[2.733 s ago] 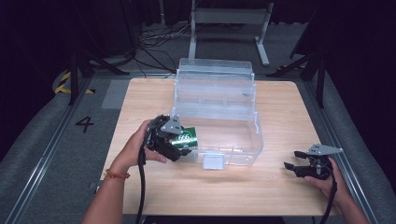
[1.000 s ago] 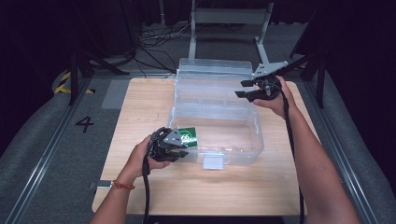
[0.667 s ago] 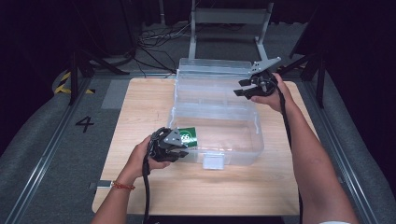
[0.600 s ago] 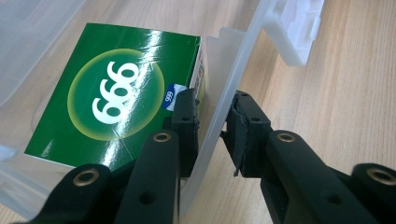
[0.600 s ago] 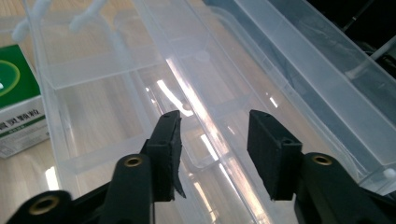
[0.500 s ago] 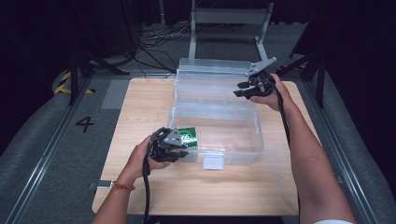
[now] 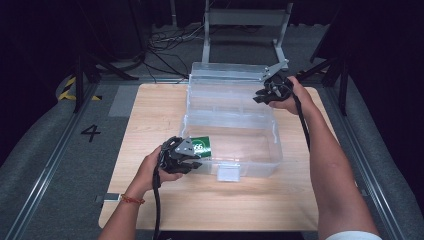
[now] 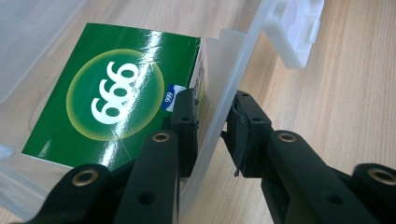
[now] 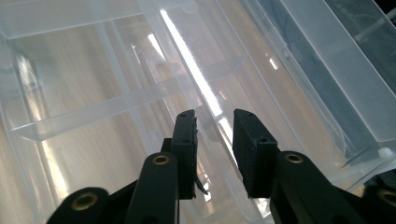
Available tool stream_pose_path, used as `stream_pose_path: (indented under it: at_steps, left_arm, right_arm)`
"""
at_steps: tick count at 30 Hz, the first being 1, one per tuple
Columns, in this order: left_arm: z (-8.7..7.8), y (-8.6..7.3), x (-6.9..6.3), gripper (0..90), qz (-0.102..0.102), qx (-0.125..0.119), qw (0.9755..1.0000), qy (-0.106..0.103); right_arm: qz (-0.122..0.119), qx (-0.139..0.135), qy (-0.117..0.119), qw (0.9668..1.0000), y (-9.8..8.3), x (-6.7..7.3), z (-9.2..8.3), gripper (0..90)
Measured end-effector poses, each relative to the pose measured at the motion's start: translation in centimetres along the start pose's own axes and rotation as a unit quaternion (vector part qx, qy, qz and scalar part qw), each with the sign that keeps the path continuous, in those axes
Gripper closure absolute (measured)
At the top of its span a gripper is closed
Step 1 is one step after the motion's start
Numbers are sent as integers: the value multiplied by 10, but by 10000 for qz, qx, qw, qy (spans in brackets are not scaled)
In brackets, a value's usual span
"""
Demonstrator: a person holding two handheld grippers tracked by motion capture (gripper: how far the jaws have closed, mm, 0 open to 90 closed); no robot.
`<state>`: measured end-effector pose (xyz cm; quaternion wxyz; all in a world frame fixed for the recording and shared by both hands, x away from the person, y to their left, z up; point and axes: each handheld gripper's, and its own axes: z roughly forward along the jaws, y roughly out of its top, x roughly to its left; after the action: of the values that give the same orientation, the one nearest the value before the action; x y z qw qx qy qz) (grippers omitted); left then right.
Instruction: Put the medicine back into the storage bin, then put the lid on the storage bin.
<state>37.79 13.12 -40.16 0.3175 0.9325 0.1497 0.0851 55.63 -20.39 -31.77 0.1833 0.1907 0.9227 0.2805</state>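
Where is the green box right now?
In the high view, the green box lies inside the clear plastic bin, in its near-left corner, right beside the left gripper at the bin's front wall.

A green cardboard box [image 8: 112,98] is showing white "666" digits inside a clear plastic bin [image 7: 235,145] on the pale wooden desk [image 7: 150,110].

The left gripper [image 7: 192,161] sits low and near, its jaws narrowly apart astride a thin clear wall. The right arm stretches far forward; the right gripper [image 7: 261,96] has just been closing, a clear rim between its jaws.
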Motion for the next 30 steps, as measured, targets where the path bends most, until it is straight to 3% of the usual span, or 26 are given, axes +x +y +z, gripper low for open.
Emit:
stream_pose_path:
  at_steps: [2,4,6,12,24,30]
  left_arm:
    - [0,0,0,737,1,11,10000,-4]
    - [0,0,0,737,23,37,10000,5]
    - [0,1,-1,739,27,32,10000,26]
    - [0,0,1,744,56,10,10000,-35]
    - [1,0,1,746,-29,-22,10000,-57]
    - [4,-1,2,750,-67,-120,9998,-136]
  right_arm:
    - [-179,147,4,9997,4,0,1,733]
    - [-174,240,56,9995,7,0,2,747]
    - [-318,390,71,9987,11,0,2,763]
    - [-627,683,-101,9956,18,7,3,781]
    - [-925,552,-228,9939,16,12,1,813]
    - [-1046,471,-116,9933,16,12,-2,829]
